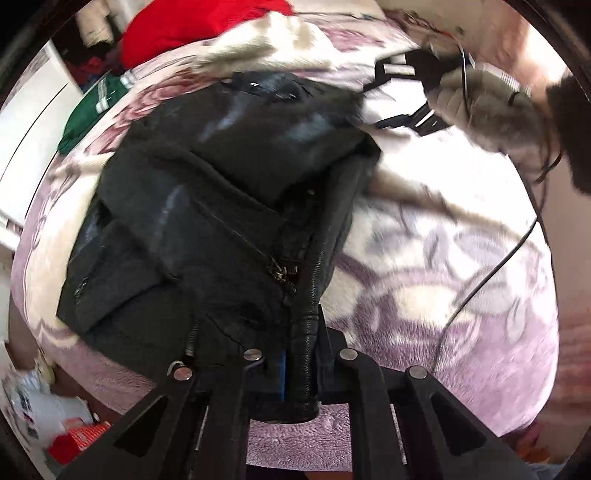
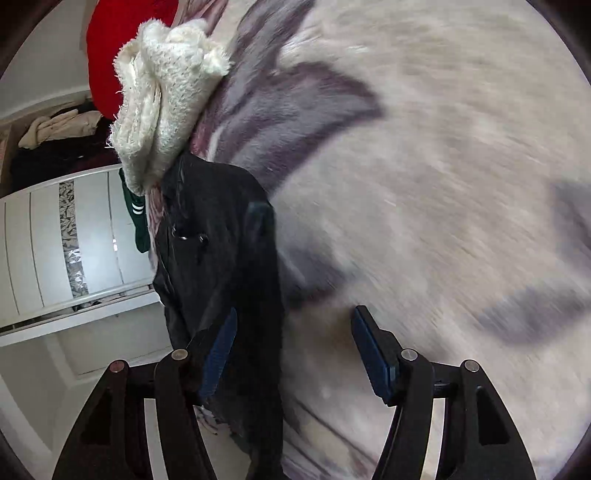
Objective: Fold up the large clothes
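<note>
1. Left wrist view: a floral blanket [image 1: 424, 295] in cream and purple covers the bed.
2. A black jacket [image 1: 221, 206] lies bunched on the blanket, left of centre, zip exposed.
3. A red garment [image 1: 177, 33] and a green garment [image 1: 88, 114] lie at the far edge.
4. The left gripper [image 1: 301, 369] is clamped on the jacket's leather edge.
5. Right wrist view: the right gripper [image 2: 291, 350] stands parted; jacket cloth [image 2: 221, 258] hangs beside its left pad, the right pad clear. Whether anything is held, I cannot tell.

Black jacket [image 1: 207, 206] — glossy leather trim, matt cloth; blanket [image 1: 443, 277] — fuzzy fleece.
</note>
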`<action>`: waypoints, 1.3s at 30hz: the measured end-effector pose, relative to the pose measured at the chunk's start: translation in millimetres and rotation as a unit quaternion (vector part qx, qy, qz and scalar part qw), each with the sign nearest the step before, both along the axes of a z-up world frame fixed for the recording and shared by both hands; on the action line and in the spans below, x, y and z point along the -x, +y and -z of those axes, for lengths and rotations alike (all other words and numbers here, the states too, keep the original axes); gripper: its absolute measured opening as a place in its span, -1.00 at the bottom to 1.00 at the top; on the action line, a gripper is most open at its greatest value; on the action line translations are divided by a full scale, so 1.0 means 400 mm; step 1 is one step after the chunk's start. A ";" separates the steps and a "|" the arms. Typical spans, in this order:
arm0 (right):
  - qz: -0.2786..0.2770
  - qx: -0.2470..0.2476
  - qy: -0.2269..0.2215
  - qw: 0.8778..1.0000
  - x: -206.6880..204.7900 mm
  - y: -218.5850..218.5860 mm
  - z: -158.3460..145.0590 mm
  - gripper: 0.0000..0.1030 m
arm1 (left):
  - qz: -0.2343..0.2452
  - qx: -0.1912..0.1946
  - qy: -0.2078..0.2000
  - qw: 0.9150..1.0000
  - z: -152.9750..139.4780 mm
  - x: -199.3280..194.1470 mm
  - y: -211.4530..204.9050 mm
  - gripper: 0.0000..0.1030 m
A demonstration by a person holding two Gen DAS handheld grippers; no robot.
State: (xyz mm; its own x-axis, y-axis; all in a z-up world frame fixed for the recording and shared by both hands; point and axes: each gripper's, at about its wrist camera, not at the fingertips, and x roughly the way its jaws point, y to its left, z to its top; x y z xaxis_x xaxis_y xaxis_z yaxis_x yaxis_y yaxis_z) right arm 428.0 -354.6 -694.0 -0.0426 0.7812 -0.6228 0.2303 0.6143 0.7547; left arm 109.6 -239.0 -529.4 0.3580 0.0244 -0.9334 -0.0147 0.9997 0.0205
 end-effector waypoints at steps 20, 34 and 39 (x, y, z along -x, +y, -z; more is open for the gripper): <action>-0.168 0.125 -0.147 0.967 -0.071 0.736 -0.481 -0.92 | -0.281 0.214 -0.049 0.934 -0.079 0.036 0.558 -0.85; -0.220 0.340 -0.143 0.903 -0.079 1.267 -0.296 -0.93 | -0.311 0.313 0.015 0.897 0.255 -0.021 0.920 -0.85; -0.214 0.338 -0.119 0.909 -0.086 1.255 -0.271 -0.92 | -0.303 0.363 0.024 0.881 0.256 -0.006 0.955 -0.75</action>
State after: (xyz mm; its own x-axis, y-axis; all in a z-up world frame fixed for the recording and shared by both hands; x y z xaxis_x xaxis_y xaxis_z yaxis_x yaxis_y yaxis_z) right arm 462.2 147.5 -585.4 -0.0535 0.1605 -0.9856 -0.2599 0.9508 0.1689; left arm 111.9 143.1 -632.0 0.4439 -0.4120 -0.7958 -0.5660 0.5596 -0.6054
